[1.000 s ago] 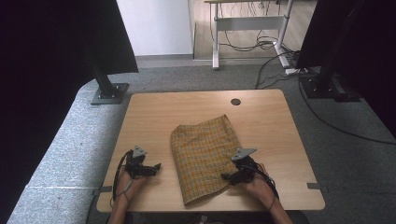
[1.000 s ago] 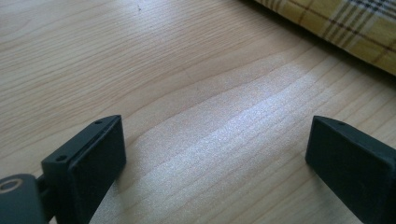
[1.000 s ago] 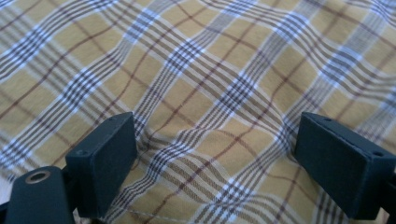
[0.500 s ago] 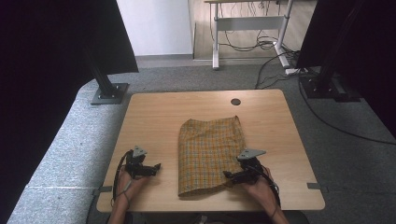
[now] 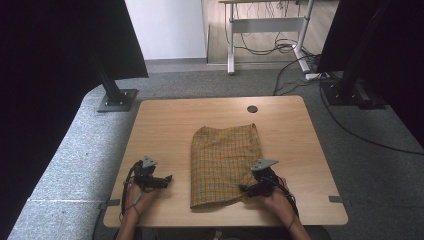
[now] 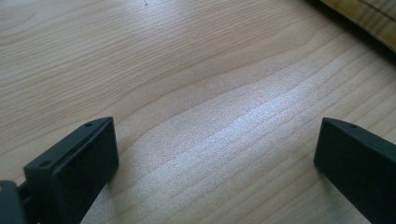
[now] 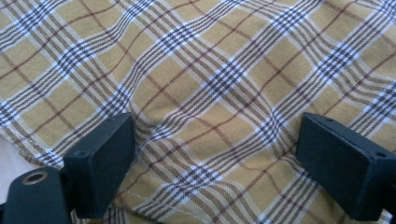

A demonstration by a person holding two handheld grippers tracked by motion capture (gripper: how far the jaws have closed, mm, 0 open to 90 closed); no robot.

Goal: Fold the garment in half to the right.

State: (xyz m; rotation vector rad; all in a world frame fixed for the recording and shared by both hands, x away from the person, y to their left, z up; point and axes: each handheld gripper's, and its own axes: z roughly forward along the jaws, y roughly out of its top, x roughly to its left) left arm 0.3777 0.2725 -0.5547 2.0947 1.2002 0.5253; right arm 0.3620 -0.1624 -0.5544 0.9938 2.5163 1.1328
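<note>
Cloth (image 5: 224,165) slid right — right gripper (image 7: 215,156) fingers apart over it.

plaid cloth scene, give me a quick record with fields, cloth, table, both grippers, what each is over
cloth: yellow plaid cloth, lying flat on the table, nearer the person's edge
table: light wooden table with a small round hole near its far edge
left gripper: left gripper, jaws wide apart, over bare wood to the left of the cloth, holding nothing
right gripper: right gripper, jaws wide apart, over the cloth's near right part, fabric between the jaws but not pinched
floor: grey carpet around the table
</note>
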